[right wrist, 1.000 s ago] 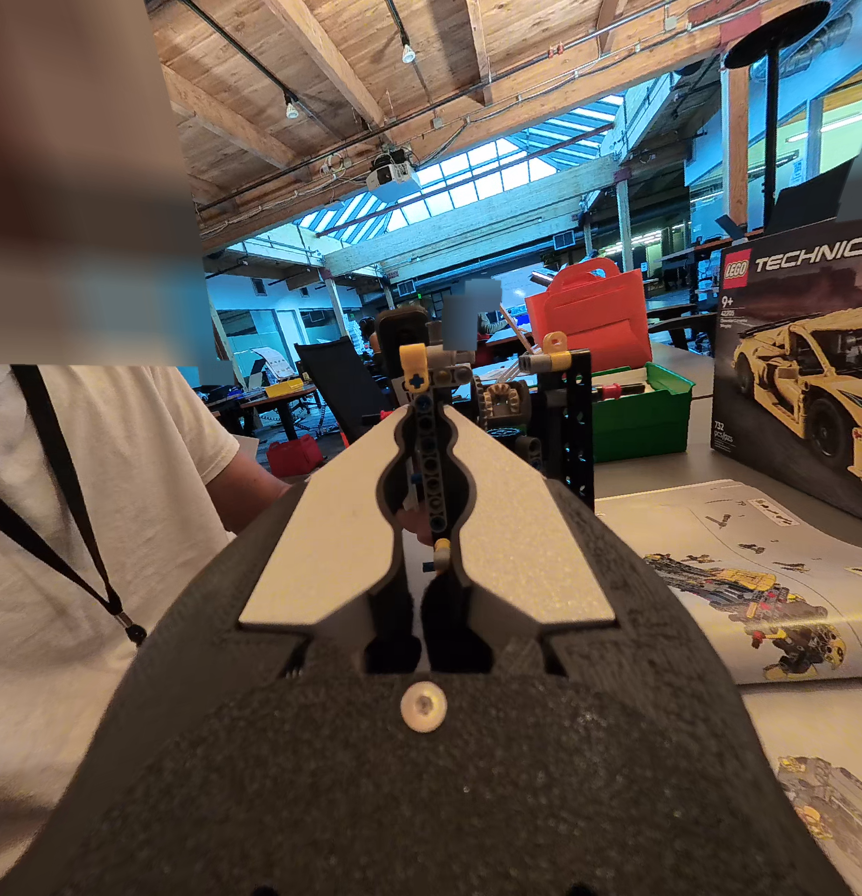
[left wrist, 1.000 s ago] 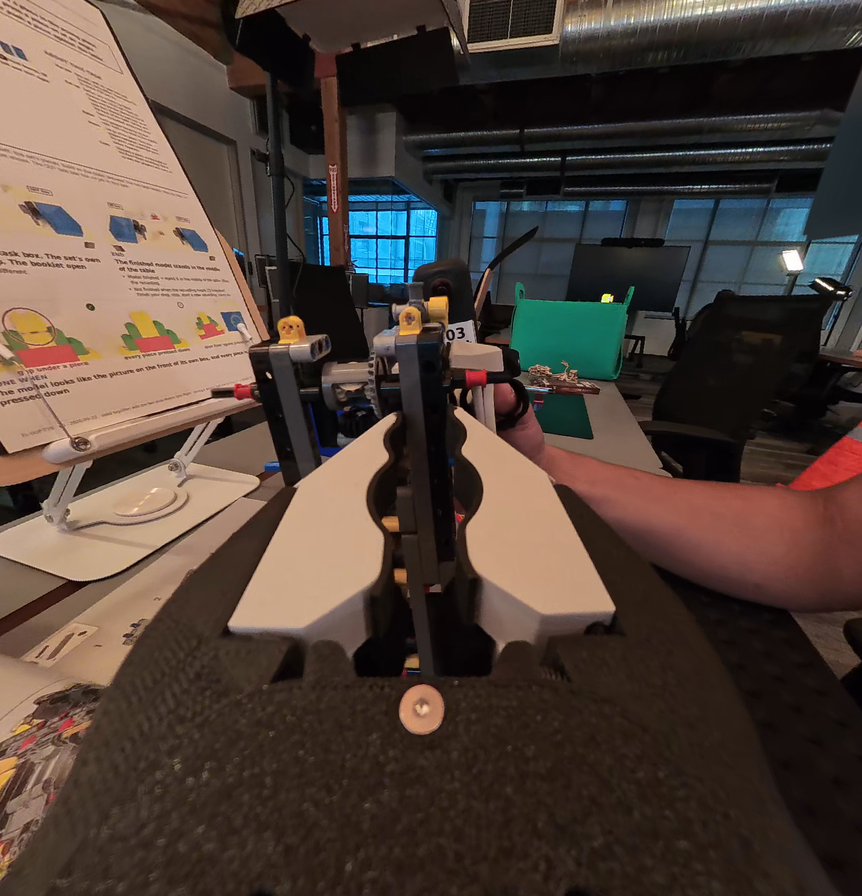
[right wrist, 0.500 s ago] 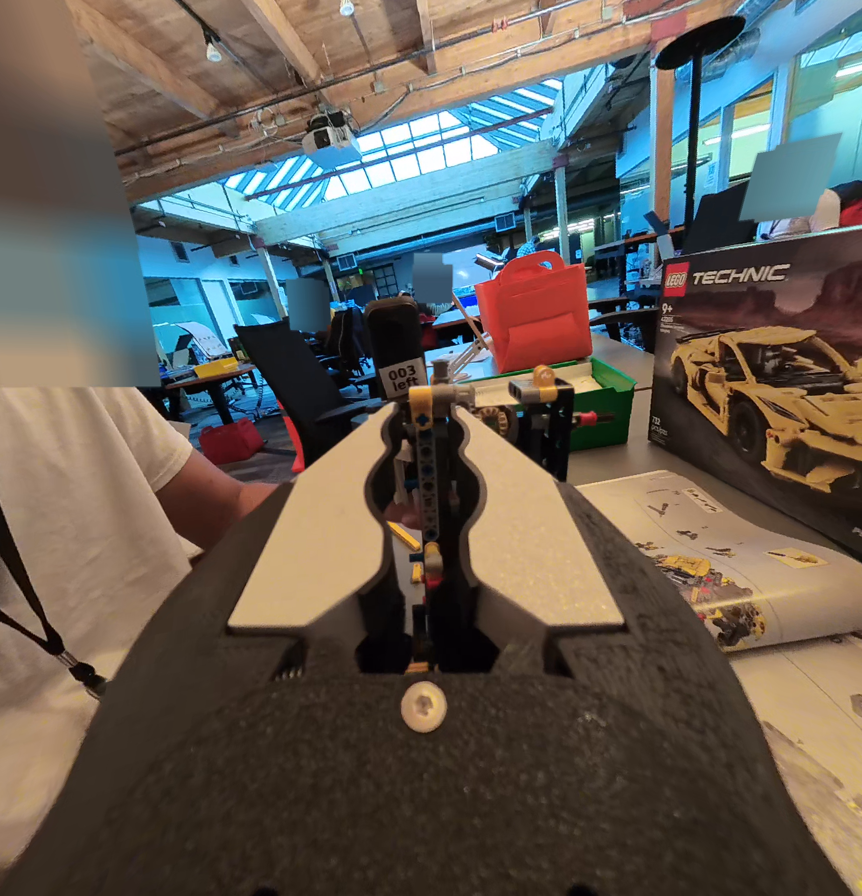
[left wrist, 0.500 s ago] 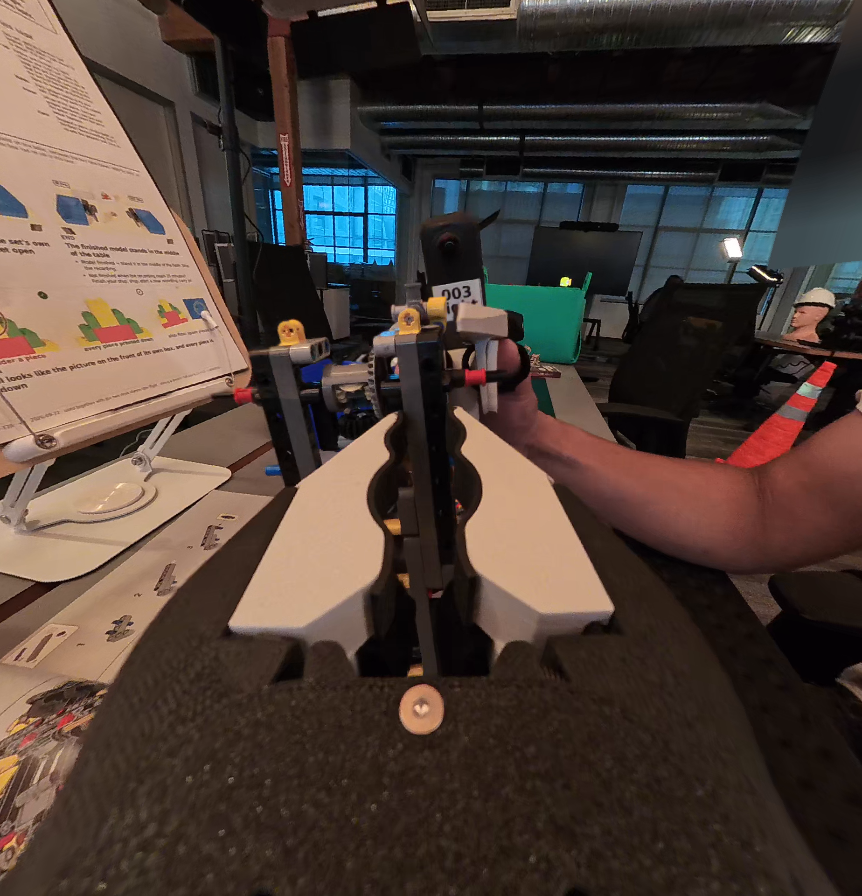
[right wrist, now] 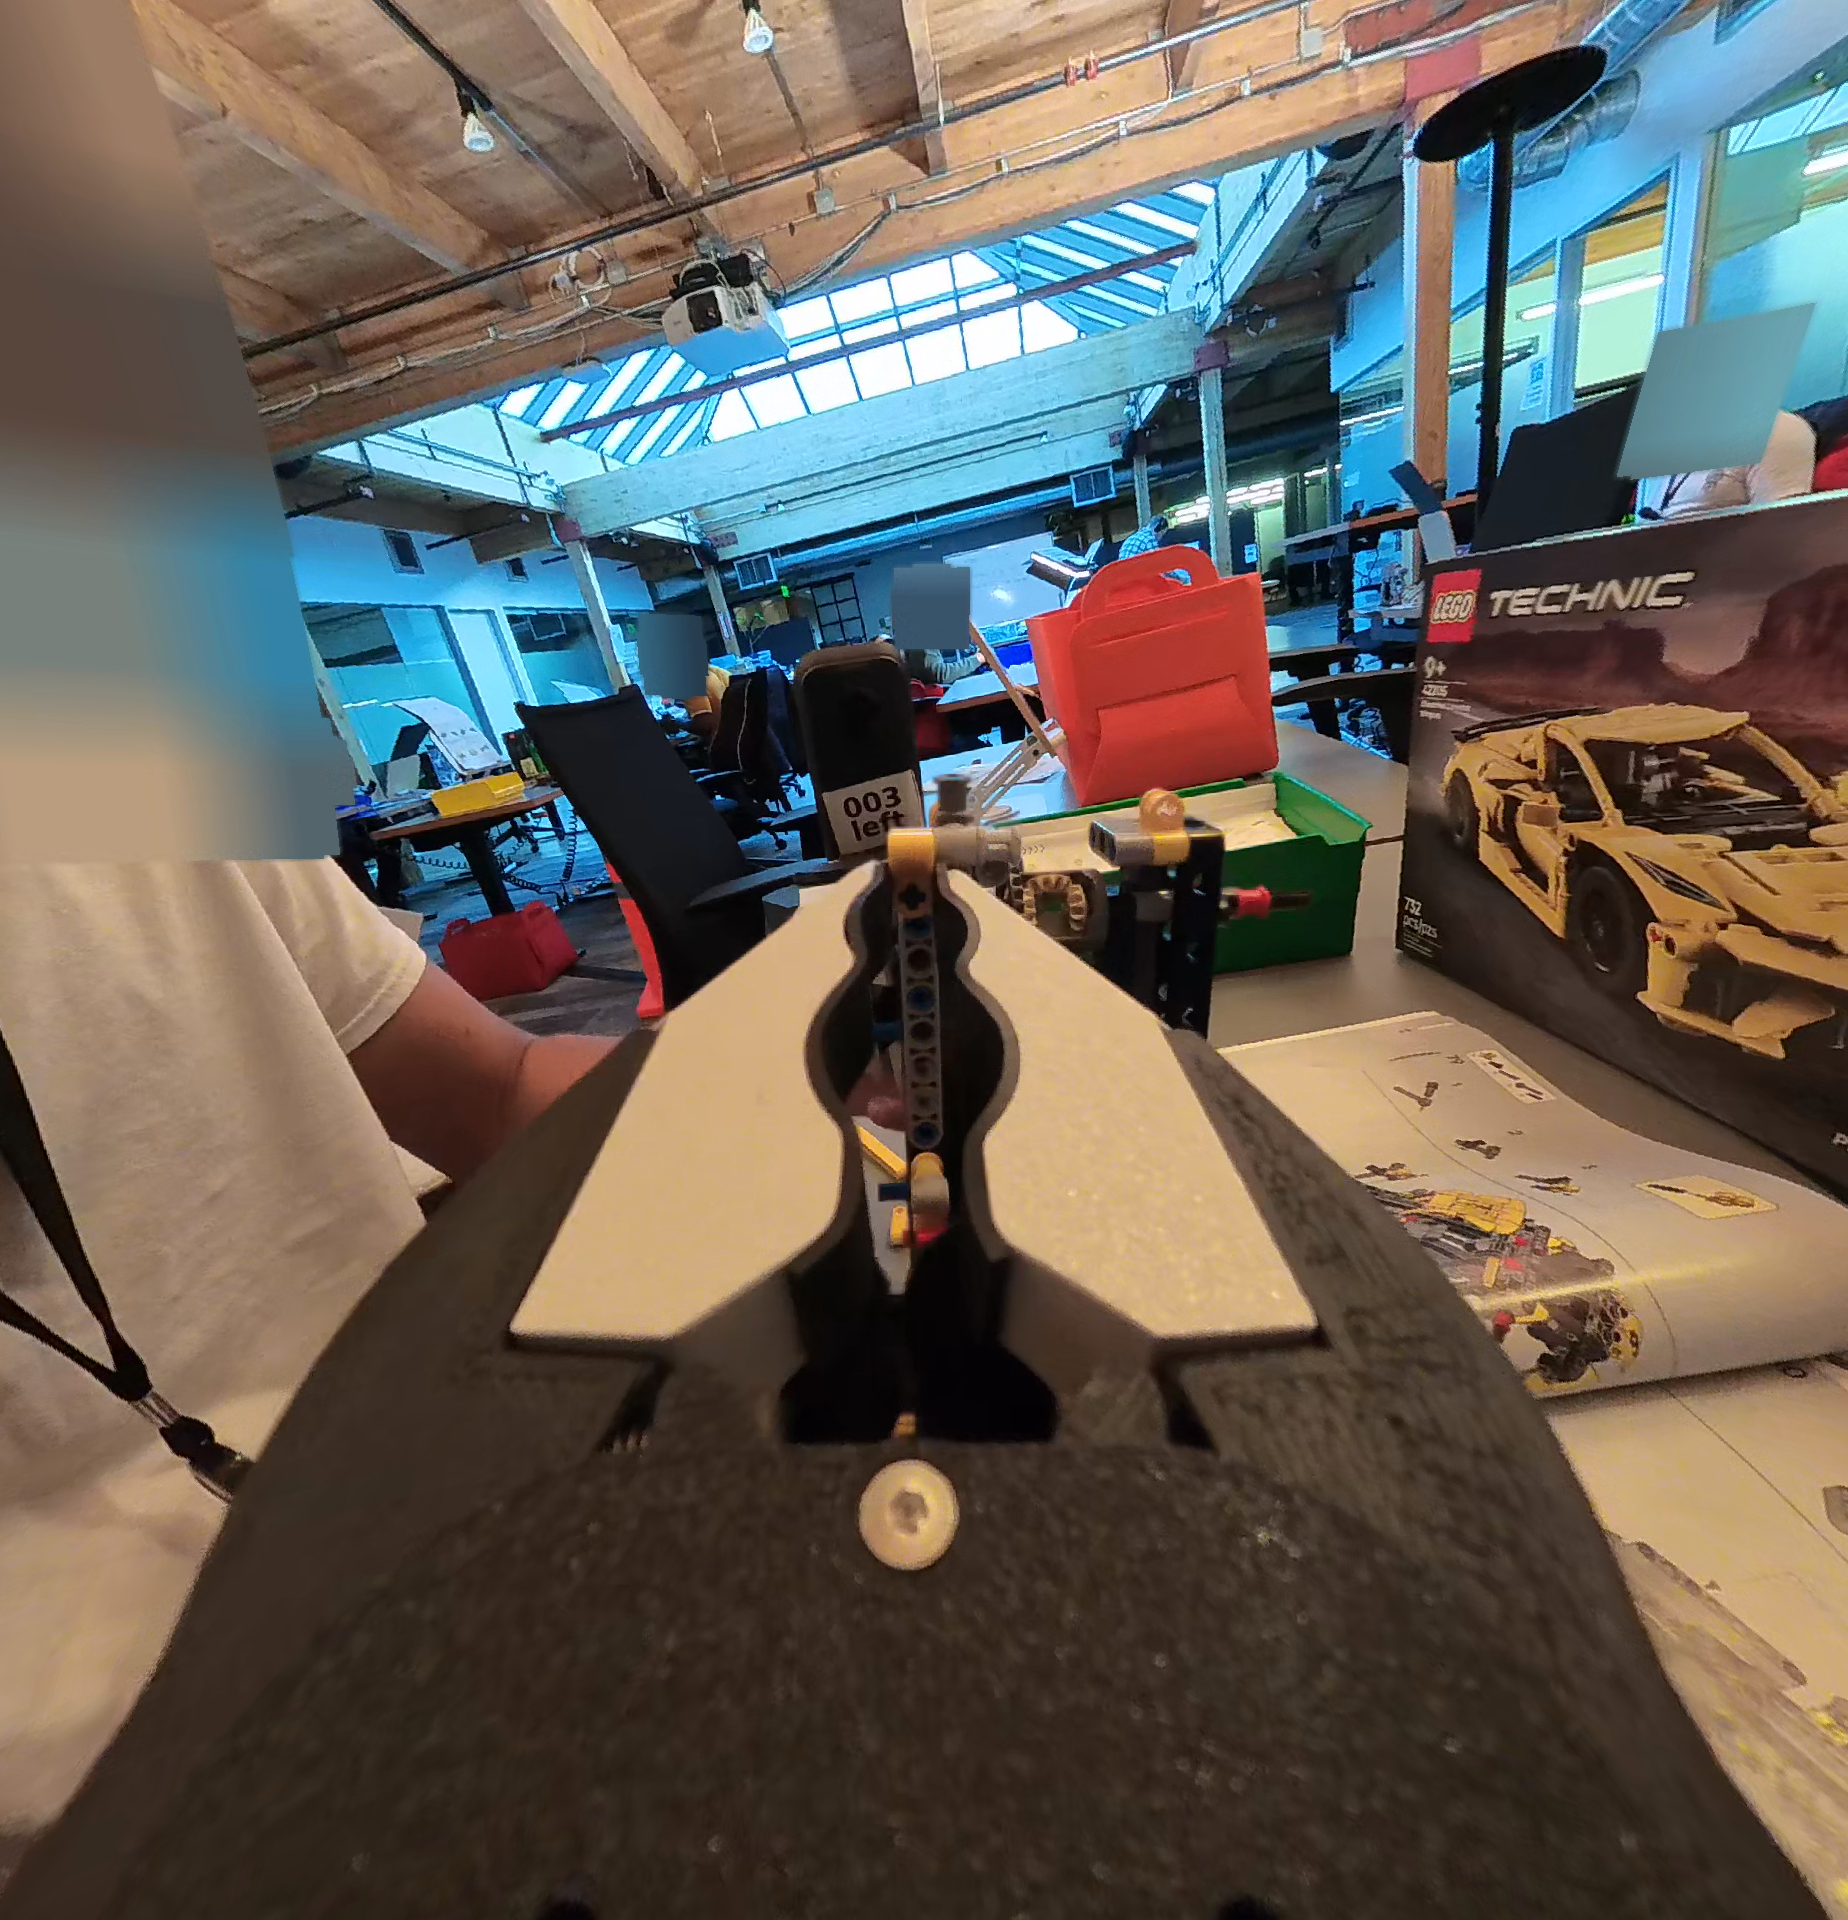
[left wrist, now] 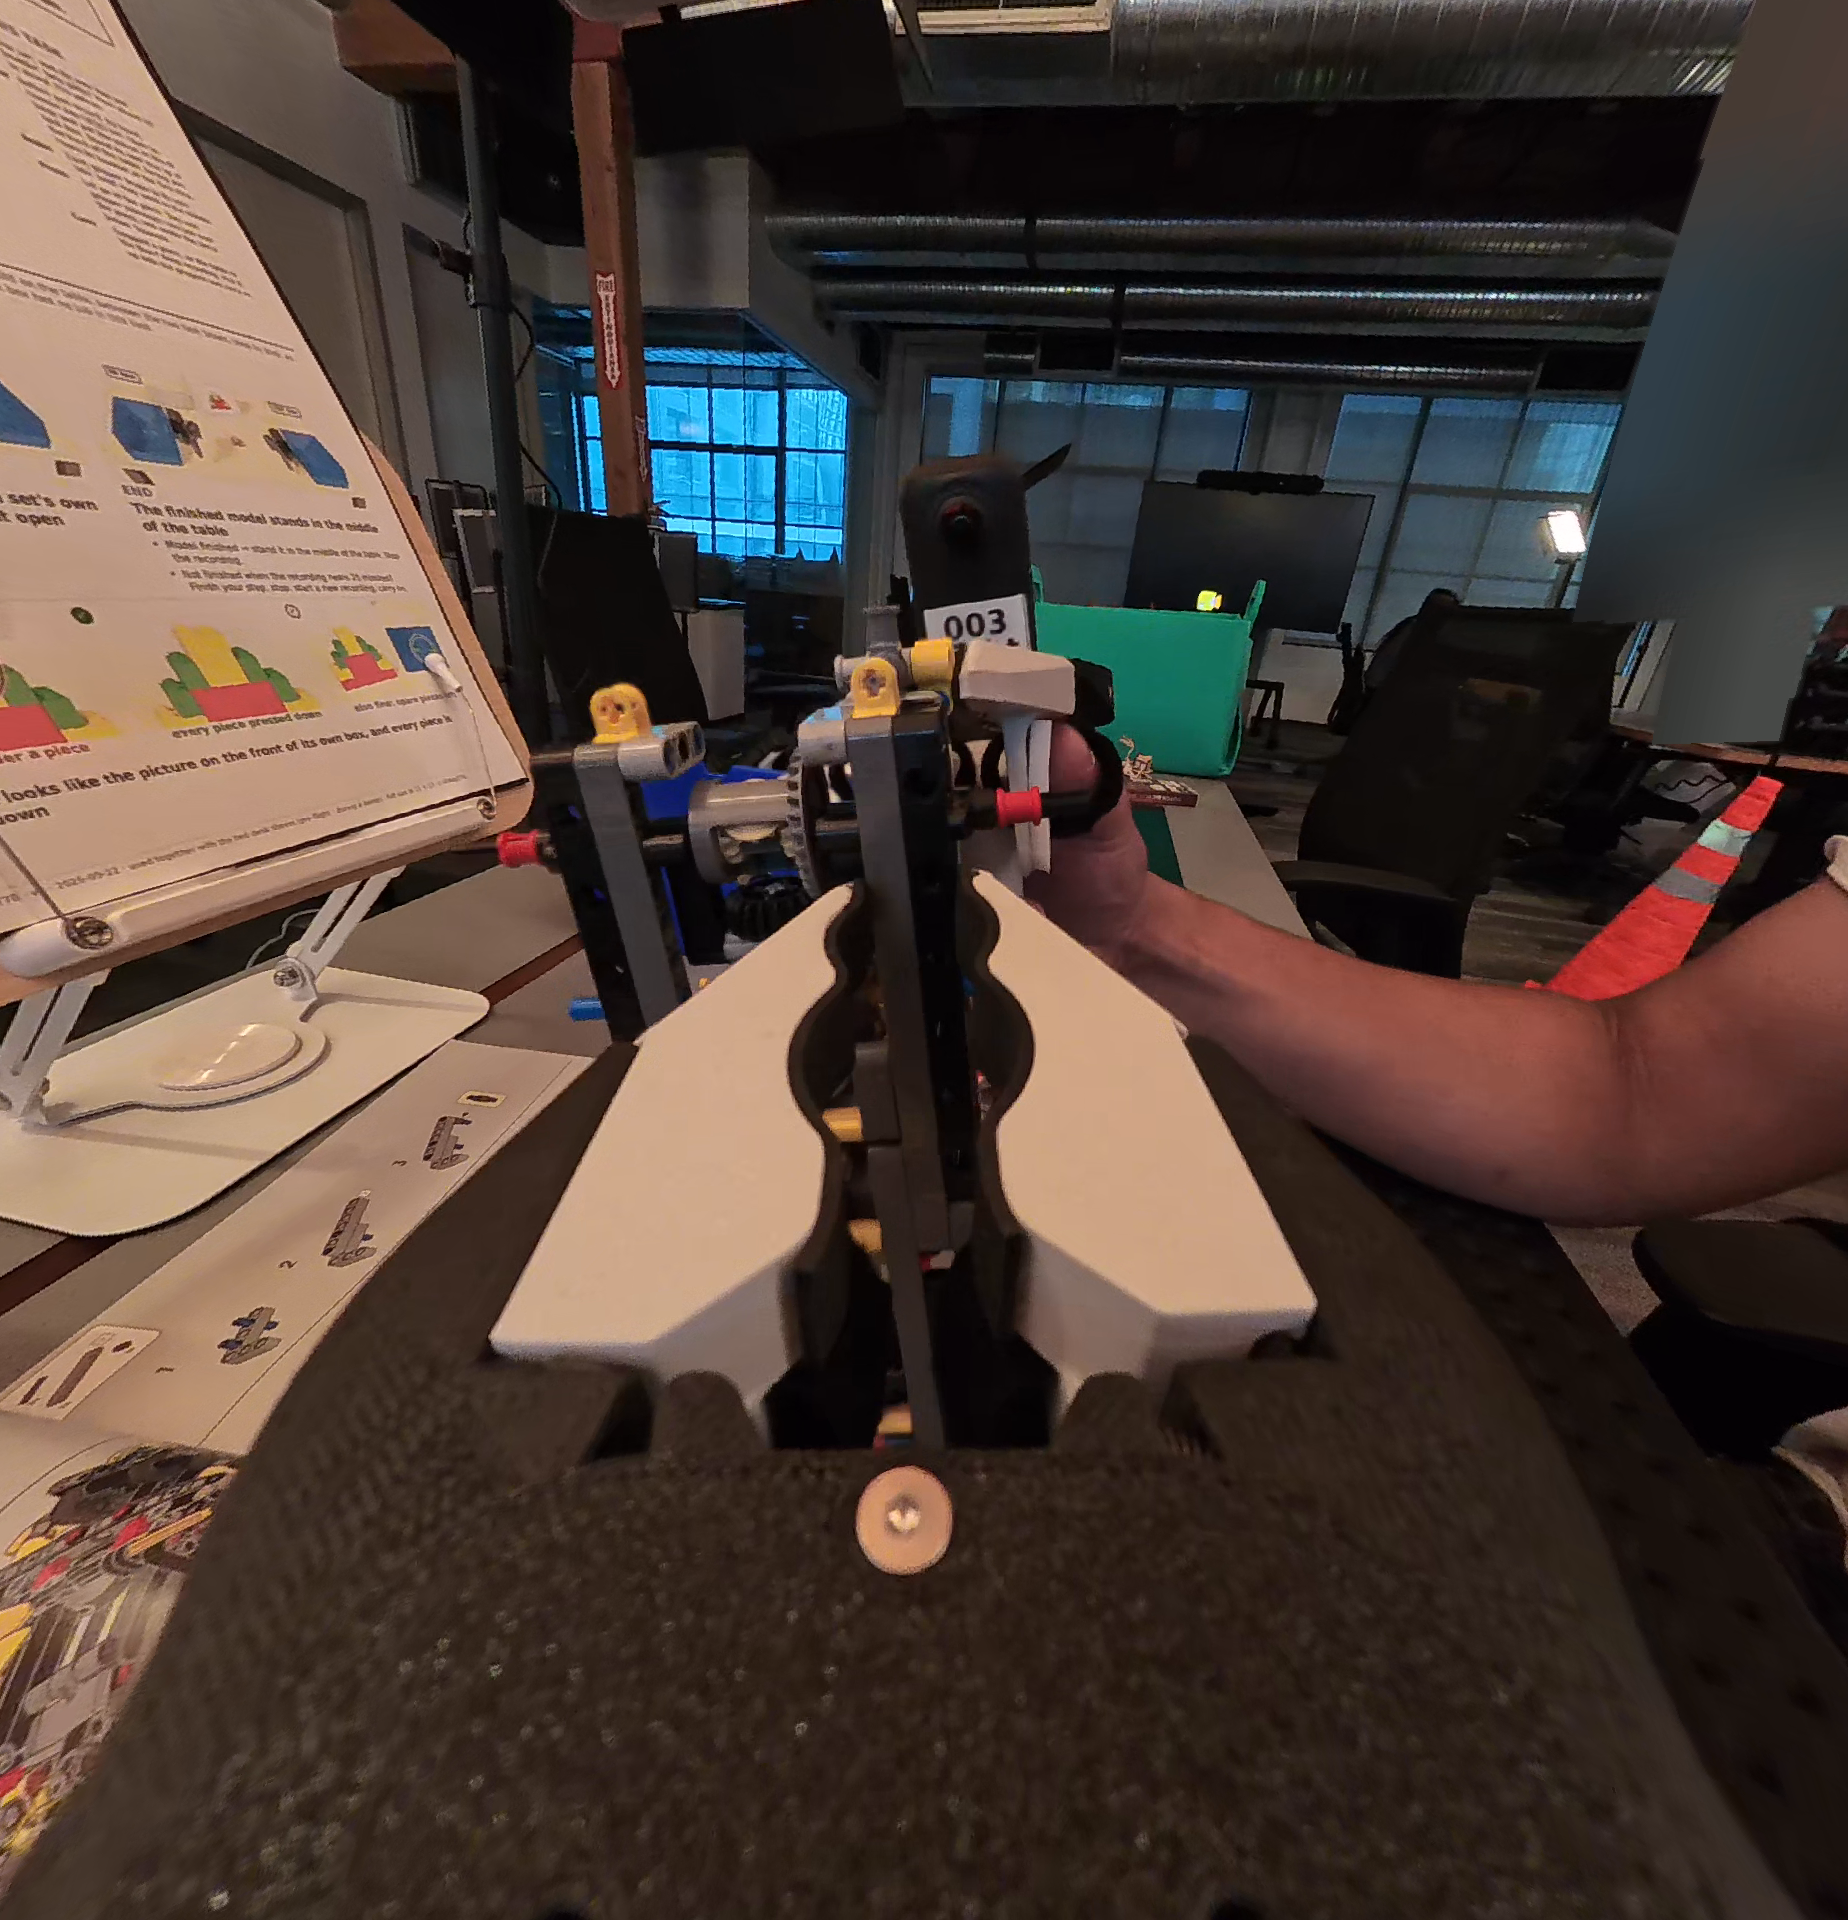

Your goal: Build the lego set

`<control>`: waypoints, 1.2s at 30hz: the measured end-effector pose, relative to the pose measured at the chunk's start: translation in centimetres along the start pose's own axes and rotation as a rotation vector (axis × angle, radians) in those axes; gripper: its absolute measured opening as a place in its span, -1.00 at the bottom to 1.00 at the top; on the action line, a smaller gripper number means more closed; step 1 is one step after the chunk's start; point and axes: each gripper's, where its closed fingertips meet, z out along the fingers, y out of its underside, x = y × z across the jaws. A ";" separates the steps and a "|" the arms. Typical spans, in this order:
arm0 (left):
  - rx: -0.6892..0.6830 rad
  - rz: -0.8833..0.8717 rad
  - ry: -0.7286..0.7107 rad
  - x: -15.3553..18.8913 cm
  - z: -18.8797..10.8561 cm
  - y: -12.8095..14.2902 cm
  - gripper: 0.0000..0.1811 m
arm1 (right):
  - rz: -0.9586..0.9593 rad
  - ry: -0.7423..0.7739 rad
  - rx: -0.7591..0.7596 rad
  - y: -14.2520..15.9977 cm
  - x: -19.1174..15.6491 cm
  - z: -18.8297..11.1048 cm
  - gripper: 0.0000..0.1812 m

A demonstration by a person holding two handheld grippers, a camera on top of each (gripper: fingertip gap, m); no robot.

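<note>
A partly built Lego Technic assembly (left wrist: 754,821) of dark grey and black beams, gears, yellow connectors and red pins is held above the table between both grippers. My left gripper (left wrist: 909,894) is shut on one upright dark grey beam of it. My right gripper (right wrist: 915,883) is shut on a thin grey beam with blue pins at the opposite side of the assembly (right wrist: 1159,904). The right gripper's white finger (left wrist: 1013,686) and the hand holding it show behind the assembly in the left wrist view. The lower part of the assembly is hidden between the jaws.
An instruction sheet (left wrist: 172,520) on a white stand (left wrist: 224,1070) is at the left. A build booklet (right wrist: 1522,1174) lies open on the table. The set's box (right wrist: 1647,831) stands right, with a green tray (right wrist: 1304,883) and red bag (right wrist: 1148,675) behind. A person's forearm (left wrist: 1419,1060) crosses at the right. The gap from one gripper's tips to the other's is roughly 4 cm.
Both grippers keep their hold and have turned together with the assembly. The box and booklet have come further into the right wrist view, and the stand has slid left in the left wrist view.
</note>
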 end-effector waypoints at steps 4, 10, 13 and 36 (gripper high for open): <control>-0.027 0.026 0.012 0.3 0.0 0.3 -0.83 | 0.014 -0.024 0.003 0.1 -0.3 0.4 -0.93; -0.059 0.047 0.038 0.8 0.0 0.3 -0.83 | 0.025 -0.046 -0.020 0.0 -0.9 0.1 -0.93; -0.059 0.051 0.042 0.9 -0.1 0.1 -0.83 | 0.057 -0.026 -0.016 -0.2 -0.5 -0.2 -0.65; -0.038 0.034 0.083 0.4 -0.2 -2.4 -0.53 | -0.011 0.006 -0.079 0.3 -0.6 0.9 -0.73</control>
